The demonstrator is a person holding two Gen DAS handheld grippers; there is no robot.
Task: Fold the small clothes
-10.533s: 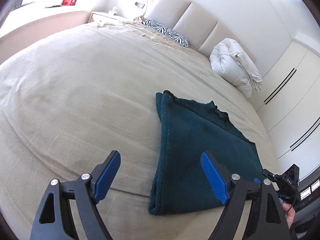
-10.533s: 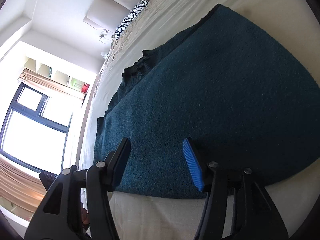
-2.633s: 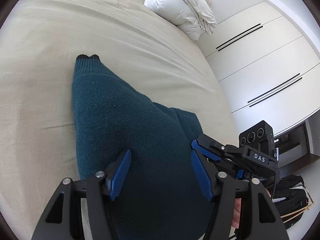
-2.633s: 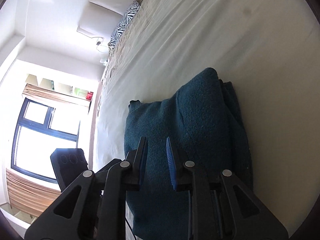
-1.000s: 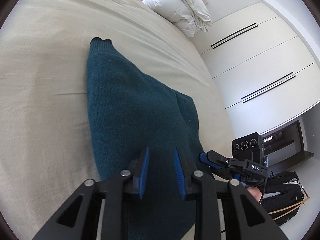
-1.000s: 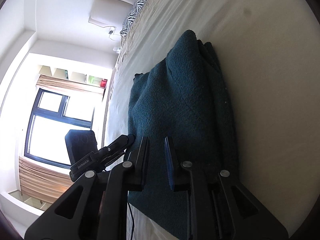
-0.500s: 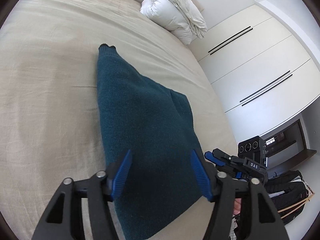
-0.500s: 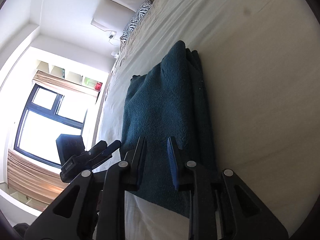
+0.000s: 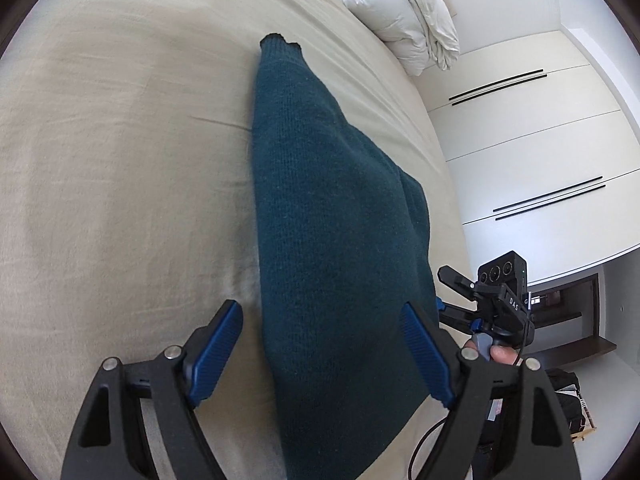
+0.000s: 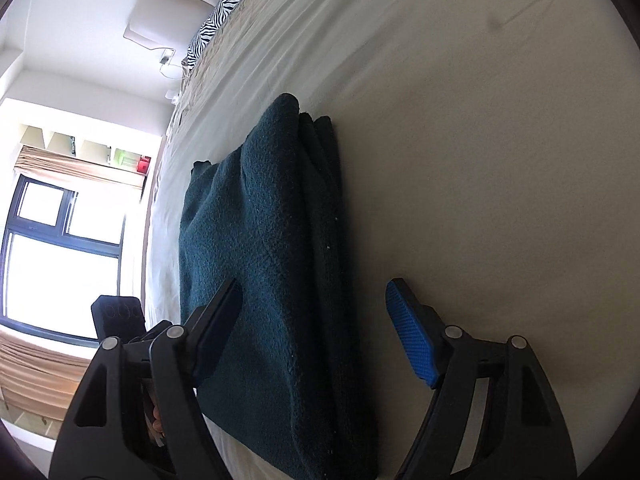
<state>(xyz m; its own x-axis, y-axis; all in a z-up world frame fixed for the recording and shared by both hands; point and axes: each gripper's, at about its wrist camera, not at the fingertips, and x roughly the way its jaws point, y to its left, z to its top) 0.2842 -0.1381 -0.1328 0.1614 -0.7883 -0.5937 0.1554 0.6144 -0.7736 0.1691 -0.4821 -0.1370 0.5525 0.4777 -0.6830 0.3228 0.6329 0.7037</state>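
Observation:
A dark teal knit garment (image 9: 332, 208) lies folded in several layers on the beige bed sheet (image 9: 120, 160). In the right wrist view the garment (image 10: 272, 248) shows its stacked fold edges on the right side. My left gripper (image 9: 320, 348) is open, its blue pads spread over the garment's near end, holding nothing. My right gripper (image 10: 316, 332) is open over the garment's near end, holding nothing. The right gripper also shows in the left wrist view (image 9: 492, 304), at the garment's right corner.
A rolled white duvet (image 9: 396, 12) lies at the head of the bed. White wardrobe doors (image 9: 532, 148) stand to the right. A zebra-striped pillow (image 10: 216, 20) and a window (image 10: 60, 252) show in the right wrist view. A dark bag (image 9: 572, 404) lies on the floor.
Both grippers have opened and let go of the garment, which now lies folded flat on the bed. The left opened first, the right within the last half second.

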